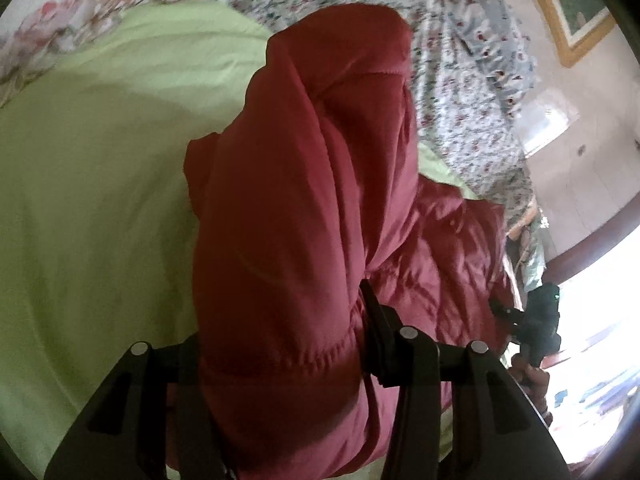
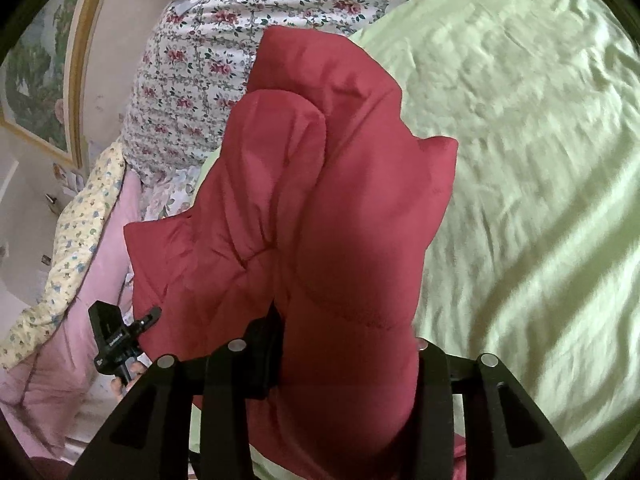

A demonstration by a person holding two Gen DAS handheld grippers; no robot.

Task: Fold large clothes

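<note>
A dark red puffy jacket [image 1: 304, 184] fills the middle of the left wrist view and hangs over a light green bedsheet [image 1: 88, 184]. My left gripper [image 1: 280, 344] is shut on a thick bunch of the jacket's hem. In the right wrist view the same red jacket [image 2: 320, 208] drapes away from my right gripper [image 2: 348, 344], which is shut on another bunch of it. Most of both grippers' fingers are hidden by the fabric. The right gripper shows in the left wrist view [image 1: 532, 320], and the left gripper shows in the right wrist view [image 2: 116, 340].
A floral quilt [image 2: 192, 64] is heaped at the head of the bed. A pink and yellow floral blanket [image 2: 68, 280] lies at the bed's edge. A framed picture [image 1: 572, 8] hangs on the wall. The green sheet [image 2: 520, 160] spreads wide to the right.
</note>
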